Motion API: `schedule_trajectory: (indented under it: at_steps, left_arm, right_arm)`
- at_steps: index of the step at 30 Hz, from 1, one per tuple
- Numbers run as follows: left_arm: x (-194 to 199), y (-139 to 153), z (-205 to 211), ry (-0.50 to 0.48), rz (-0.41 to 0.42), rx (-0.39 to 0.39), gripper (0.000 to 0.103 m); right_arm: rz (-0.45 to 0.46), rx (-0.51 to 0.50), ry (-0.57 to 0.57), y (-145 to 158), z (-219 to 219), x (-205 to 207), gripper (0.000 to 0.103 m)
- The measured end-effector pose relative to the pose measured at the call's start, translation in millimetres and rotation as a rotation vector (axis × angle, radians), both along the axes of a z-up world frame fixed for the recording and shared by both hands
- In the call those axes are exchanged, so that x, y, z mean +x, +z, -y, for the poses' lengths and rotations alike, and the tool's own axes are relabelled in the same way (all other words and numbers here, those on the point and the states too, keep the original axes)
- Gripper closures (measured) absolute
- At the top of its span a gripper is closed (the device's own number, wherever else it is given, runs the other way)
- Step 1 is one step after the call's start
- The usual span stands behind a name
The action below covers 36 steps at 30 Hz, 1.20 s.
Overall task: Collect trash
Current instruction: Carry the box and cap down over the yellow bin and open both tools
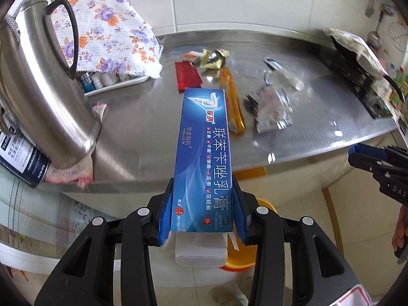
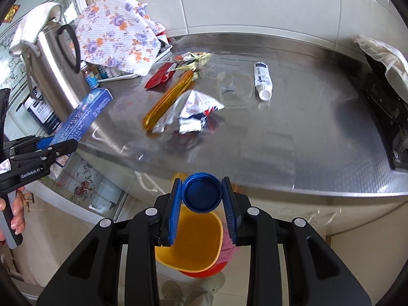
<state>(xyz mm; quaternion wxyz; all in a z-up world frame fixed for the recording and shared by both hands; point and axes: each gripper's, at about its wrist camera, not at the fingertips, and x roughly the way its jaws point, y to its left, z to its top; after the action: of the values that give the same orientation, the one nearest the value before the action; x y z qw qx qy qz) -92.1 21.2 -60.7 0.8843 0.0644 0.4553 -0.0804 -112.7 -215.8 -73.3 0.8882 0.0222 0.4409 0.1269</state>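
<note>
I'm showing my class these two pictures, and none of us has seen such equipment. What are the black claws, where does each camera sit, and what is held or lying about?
No robot: a person holds two hand grippers, each with a fisheye camera looking along its fingers. The left gripper is shut on a blue ointment box. The right gripper is shut on a blue bottle cap, above an orange bin. On the steel counter lie a crumpled wrapper, an orange wrapper, a white tube and a steel kettle.
</note>
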Motion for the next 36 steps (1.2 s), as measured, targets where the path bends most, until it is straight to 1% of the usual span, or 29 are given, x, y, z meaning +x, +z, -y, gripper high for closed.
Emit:
schedule_trajectory:
  at_steps: [4, 9, 12, 16, 19, 23, 25, 29, 30, 36]
  left_arm:
    - [-36.2, -13.5, -5.5, -0.054, -0.032, -0.014, 0.063]
    - [-77.9, -41.3, -12.0, -0.112, -0.108, -0.017, 0.063]
    - [-94.9, -59.0, -13.7, -0.137, -0.155, -0.011, 0.063]
    - [-106.4, -77.2, -11.4, -0.177, -0.199, -0.022, 0.063]
    - [-107.5, -92.3, -6.6, -0.217, -0.232, -0.03, 0.063]
    - [-103.2, -121.5, 4.1, -0.275, -0.281, -0.033, 0.063]
    - [-98.0, -139.3, 9.6, -0.303, -0.309, -0.008, 0.063]
    - [-83.3, -177.5, 22.7, -0.368, -0.365, 0.015, 0.063]
    - [-81.2, -184.6, 25.2, -0.387, -0.372, 0.016, 0.063]
    - [-62.4, -236.5, 44.4, -0.486, -0.45, 0.085, 0.063]
  right_arm:
    - [-0.029, 0.002, 0.0, -9.1, -10.1, -37.9, 0.071]
    - [-0.082, 0.007, -0.015, -29.6, -21.3, -78.8, 0.071]
    - [-0.121, 0.005, -0.017, -43.5, -26.2, -95.3, 0.071]
    - [-0.166, 0.012, -0.011, -60.3, -28.2, -106.9, 0.071]
    - [-0.203, 0.033, 0.007, -75.4, -28.1, -105.5, 0.071]
    - [-0.26, 0.054, 0.047, -106.4, -27.1, -91.4, 0.071]
    - [-0.286, 0.055, 0.069, -124.2, -28.6, -81.3, 0.071]
    - [-0.324, 0.057, 0.127, -159.6, -31.7, -60.1, 0.071]
    - [-0.339, 0.056, 0.143, -171.9, -32.7, -53.4, 0.071]
    - [-0.436, 0.028, 0.199, -239.3, -36.6, -25.3, 0.071]
